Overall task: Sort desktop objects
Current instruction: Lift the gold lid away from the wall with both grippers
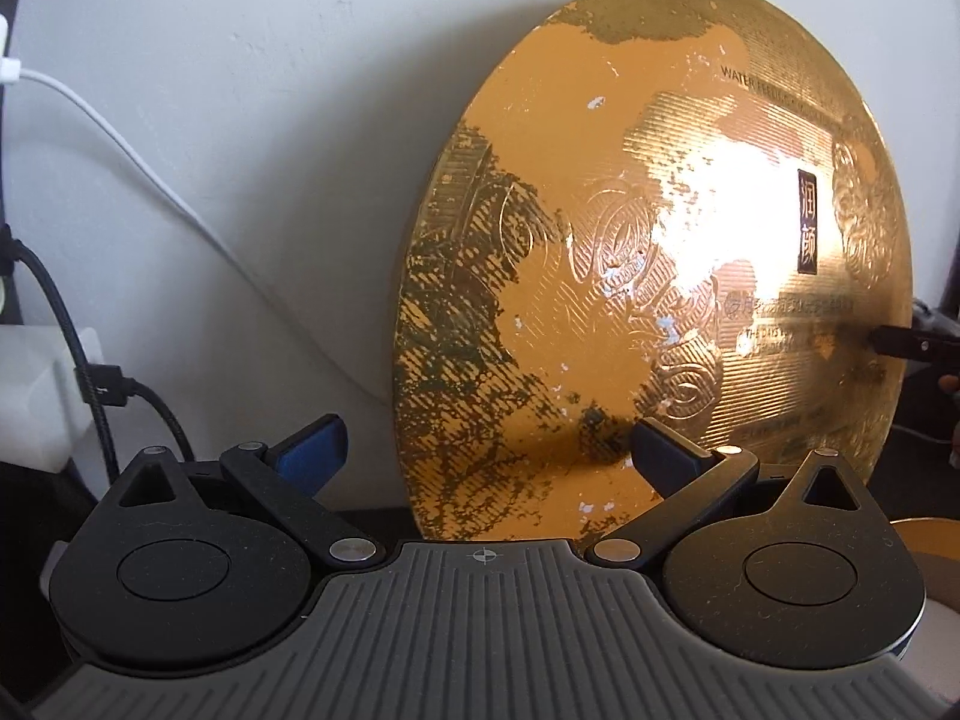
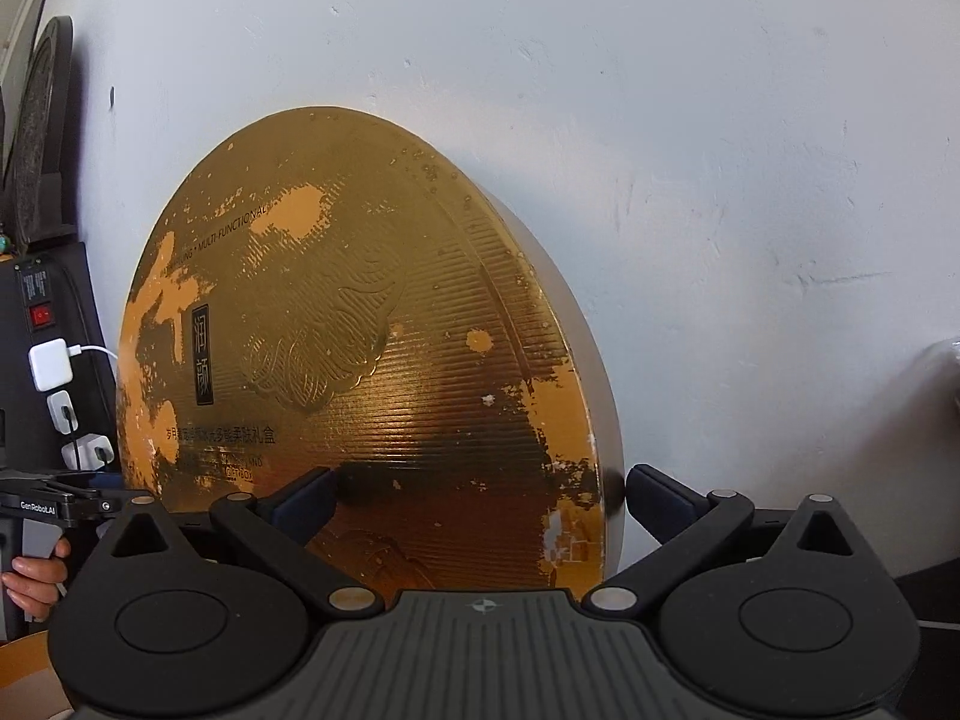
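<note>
You had one round gold gift box point(image 2: 360, 360) in front of you, standing on edge and leaning against the white wall point(image 2: 690, 150) at the back of the worktop. Both views showed the same box; I counted no second one, though a gold rim point(image 1: 924, 534) at the lower right of the left view could have been another piece, too cut off to tell.

By its look it was foil-faced cardboard: stiff, probably light for its breadth, with a slick embossed face whose foil was flaking. Standing on its rim it could have rolled or slid flat, so I judged the rim the place to grip, since the broad face gives pads nothing to close on.

Your right tool point(image 2: 480, 492) was wide open, straddling the box's lower right rim and holding nothing. Your left tool point(image 1: 486, 450) was wide open too, low before the face, gripping nothing.

Also there: one white cable point(image 1: 120, 138), one black cable point(image 1: 72, 348), one power strip point(image 2: 48, 324), three plugs.
</note>
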Motion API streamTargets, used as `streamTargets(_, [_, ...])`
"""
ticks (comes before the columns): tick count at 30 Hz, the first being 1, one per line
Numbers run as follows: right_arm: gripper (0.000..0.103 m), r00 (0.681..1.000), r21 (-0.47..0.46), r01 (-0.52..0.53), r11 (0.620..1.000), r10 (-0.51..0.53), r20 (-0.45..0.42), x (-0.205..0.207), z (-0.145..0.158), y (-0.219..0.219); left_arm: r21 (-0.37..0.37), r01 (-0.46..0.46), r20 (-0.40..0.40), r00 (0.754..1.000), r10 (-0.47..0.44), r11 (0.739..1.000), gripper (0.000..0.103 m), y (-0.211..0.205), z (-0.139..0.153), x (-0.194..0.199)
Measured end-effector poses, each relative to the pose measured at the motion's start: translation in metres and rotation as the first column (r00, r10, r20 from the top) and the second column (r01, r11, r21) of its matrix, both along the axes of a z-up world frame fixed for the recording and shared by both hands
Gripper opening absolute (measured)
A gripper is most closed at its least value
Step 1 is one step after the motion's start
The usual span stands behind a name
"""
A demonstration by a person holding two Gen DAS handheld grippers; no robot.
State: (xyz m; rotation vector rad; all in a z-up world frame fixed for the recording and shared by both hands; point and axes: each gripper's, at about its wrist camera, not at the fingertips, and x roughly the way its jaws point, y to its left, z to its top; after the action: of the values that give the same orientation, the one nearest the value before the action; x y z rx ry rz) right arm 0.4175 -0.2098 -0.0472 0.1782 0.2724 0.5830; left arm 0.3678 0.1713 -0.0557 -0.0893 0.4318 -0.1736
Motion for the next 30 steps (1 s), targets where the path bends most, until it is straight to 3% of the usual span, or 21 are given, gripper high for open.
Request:
streamTargets(6, [0.103, 0.999, 0.049, -0.047, 0.998, 0.047, -0.001, 0.007, -0.007, -0.006, -0.028, 0.064, -0.001, 0.998, -0.064, 0.998, 0.103, -0.004, -0.009, 0.006])
streamTargets(16, [0.103, 0.996, 0.009, -0.057, 0.998, 0.056, 0.072, -0.005, -0.003, 0.001, 0.033, 0.026, 0.037, 0.999, -0.028, 0.999, 0.103, -0.013, -0.008, -0.001])
streamTargets(24, [0.103, 0.962, -0.085, -0.052, 0.995, 0.072, 0.265, -0.053, 0.055, 0.020, 0.087, -0.018, 0.147, 0.989, 0.005, 0.996, 0.103, -0.010, 0.025, -0.033])
streamTargets(30, [0.103, 0.933, -0.035, -0.047, 0.998, 0.057, 0.356, -0.114, 0.115, 0.013, 0.097, -0.026, 0.294, 0.956, -0.003, 0.995, 0.103, -0.012, 0.079, -0.092])
